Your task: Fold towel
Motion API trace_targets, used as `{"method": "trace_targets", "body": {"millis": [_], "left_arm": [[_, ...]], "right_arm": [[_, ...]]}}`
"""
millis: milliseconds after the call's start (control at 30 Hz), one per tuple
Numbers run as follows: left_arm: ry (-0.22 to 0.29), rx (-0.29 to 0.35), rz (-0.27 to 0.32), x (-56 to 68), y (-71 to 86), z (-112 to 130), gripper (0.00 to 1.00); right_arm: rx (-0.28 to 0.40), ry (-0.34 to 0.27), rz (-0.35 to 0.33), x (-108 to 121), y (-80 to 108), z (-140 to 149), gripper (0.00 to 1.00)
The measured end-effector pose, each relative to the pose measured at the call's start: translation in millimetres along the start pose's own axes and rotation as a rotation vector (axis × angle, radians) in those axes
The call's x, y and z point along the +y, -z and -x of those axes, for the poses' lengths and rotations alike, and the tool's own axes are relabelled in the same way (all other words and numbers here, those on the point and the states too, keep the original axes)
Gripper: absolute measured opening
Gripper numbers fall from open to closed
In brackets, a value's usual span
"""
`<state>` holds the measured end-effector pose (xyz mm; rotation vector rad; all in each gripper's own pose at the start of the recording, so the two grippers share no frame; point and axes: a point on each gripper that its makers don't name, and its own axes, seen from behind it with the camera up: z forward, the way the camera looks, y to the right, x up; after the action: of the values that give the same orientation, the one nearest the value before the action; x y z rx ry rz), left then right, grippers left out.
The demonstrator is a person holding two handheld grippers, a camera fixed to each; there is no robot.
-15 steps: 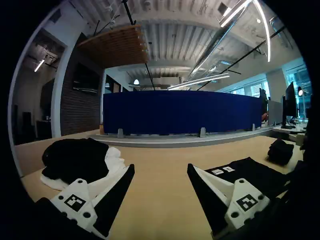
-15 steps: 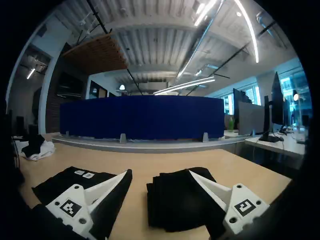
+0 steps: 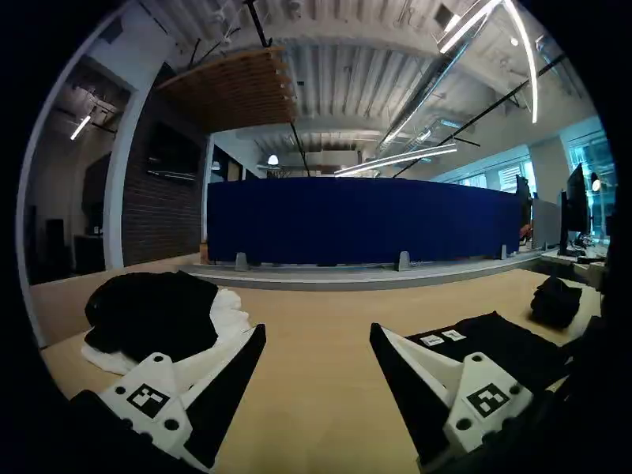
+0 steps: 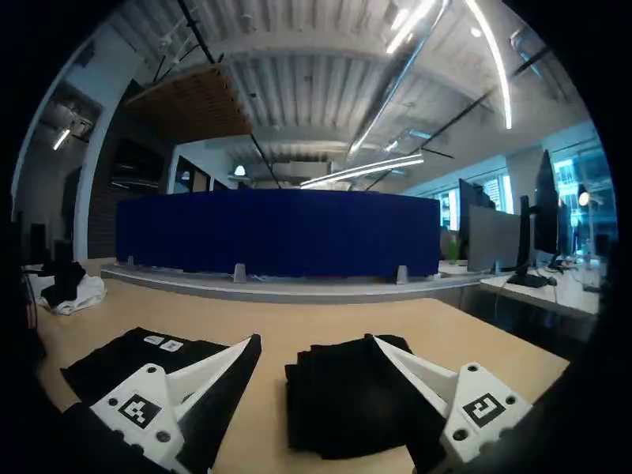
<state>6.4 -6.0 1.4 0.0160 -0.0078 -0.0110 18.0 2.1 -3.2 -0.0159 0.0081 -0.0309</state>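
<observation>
In the left gripper view my left gripper is open above the wooden table, nothing between its fingers. A flat black towel with white tags lies to its right, partly behind the right finger. A heap of black and white towels sits at the left. In the right gripper view my right gripper is open; a folded black towel lies under and beside its right finger. The flat tagged black towel shows behind its left finger, and the heap lies far left.
A blue partition runs along the table's far edge. Desks with monitors stand at the right. The folded black towel sits far right on the table in the left gripper view. Bare wood lies in the table's middle.
Both views have shifted slightly; the scene sits a little lower and to the side in each. Nothing was taken hold of or let go.
</observation>
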Motion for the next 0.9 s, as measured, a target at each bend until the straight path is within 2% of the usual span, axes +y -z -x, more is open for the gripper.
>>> {"method": "trace_targets", "body": {"millis": [200,433,567,700,900], "left_arm": [[0.014,0.011,0.010,5.2,1.7,-49.4,0.98],[-0.029,0.035,0.013,4.4,5.0,-144.8,0.98],[-0.053,0.046,0.013,4.5,6.9,-185.4,0.98],[-0.069,0.043,0.011,4.5,5.2,-201.4,0.98],[-0.073,0.012,0.039,14.1,3.1,-210.7,0.98]], "right_arm": [[0.009,0.000,0.002,0.2,5.5,-56.2,1.00],[0.011,-0.007,0.017,6.6,12.8,-132.3,1.00],[0.027,-0.013,0.022,10.0,18.3,-173.0,1.00],[0.045,-0.016,0.028,13.3,19.1,-193.4,1.00],[0.002,-0.006,-0.006,6.7,12.8,-200.9,1.00]]}}
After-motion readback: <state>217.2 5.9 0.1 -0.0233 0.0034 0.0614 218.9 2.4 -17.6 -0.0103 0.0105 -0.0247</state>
